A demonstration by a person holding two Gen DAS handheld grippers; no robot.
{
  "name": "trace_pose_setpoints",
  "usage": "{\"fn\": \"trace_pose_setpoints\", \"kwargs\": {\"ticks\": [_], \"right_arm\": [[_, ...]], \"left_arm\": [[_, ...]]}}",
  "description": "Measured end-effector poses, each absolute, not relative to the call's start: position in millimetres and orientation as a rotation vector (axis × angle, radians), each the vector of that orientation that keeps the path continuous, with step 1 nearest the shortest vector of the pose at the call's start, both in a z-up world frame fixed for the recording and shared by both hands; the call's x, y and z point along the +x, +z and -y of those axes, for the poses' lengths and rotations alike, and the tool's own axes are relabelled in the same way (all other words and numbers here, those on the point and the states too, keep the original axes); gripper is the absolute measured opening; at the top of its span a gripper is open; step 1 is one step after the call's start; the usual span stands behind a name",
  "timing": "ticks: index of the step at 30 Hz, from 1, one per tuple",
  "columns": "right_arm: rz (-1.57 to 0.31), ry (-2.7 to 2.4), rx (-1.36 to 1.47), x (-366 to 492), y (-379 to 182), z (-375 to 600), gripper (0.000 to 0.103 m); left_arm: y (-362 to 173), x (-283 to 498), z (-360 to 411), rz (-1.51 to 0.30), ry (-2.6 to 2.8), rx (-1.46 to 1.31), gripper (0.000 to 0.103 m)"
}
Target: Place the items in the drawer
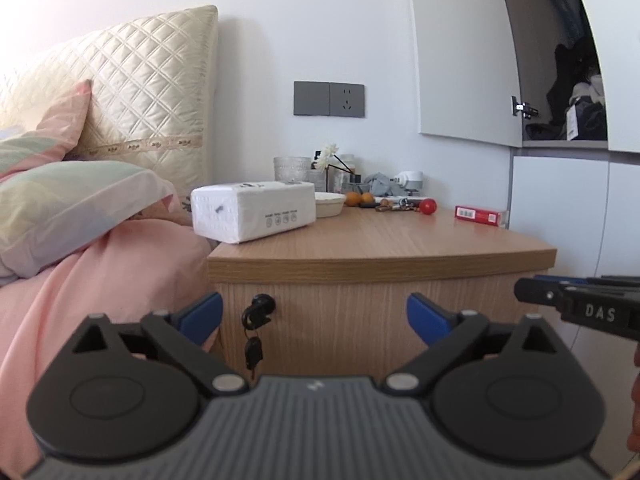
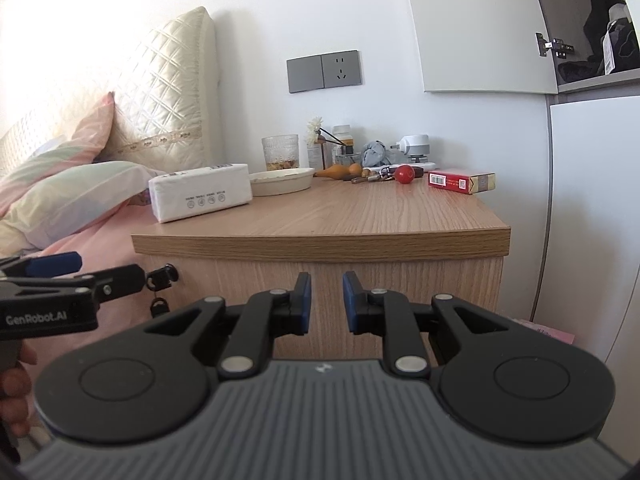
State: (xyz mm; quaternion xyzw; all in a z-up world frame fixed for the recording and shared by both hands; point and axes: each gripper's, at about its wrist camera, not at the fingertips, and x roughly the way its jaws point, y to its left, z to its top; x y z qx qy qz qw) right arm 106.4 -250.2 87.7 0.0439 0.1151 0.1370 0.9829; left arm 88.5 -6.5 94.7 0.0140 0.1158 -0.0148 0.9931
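Observation:
A wooden nightstand [image 1: 360, 240] [image 2: 320, 216] stands beside the bed. Its drawer front [image 1: 344, 320] [image 2: 400, 280] is closed, with a key [image 1: 256, 320] [image 2: 160, 280] hanging in the lock at its upper left. On top lie a white tissue pack [image 1: 252, 210] [image 2: 200, 192], a red box [image 1: 480, 215] [image 2: 460, 181], a red ball [image 1: 428, 206] [image 2: 405, 175] and a bunch of keys [image 1: 394, 203] [image 2: 372, 176]. My left gripper [image 1: 314, 316] is wide open and empty before the drawer front. My right gripper [image 2: 326, 300] is narrowly open and empty, to its right.
A cream dish [image 2: 280, 180], a glass [image 2: 280, 152], small bottles, a flower and a white plug adapter [image 2: 416, 145] crowd the back of the top. The bed with pink bedding [image 1: 80, 280] is at left. White wardrobe doors [image 2: 592, 220] stand at right.

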Motion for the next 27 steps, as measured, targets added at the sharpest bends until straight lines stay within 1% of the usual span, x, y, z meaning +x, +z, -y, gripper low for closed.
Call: {"fn": "trace_pose_setpoints", "kwargs": {"ticks": [3,18,27], "right_arm": [[-0.223,0.288,0.089,99,89,250,0.021],[-0.159,0.322,0.074,59,92,253,0.021],[-0.119,0.336,0.071,48,96,254,0.021]], "left_arm": [[94,80,6,-0.225,-0.027,0.025,0.102],[94,38,-1,-0.187,-0.054,-0.032,0.102],[93,22,0,-0.158,-0.048,-0.008,0.102]]}}
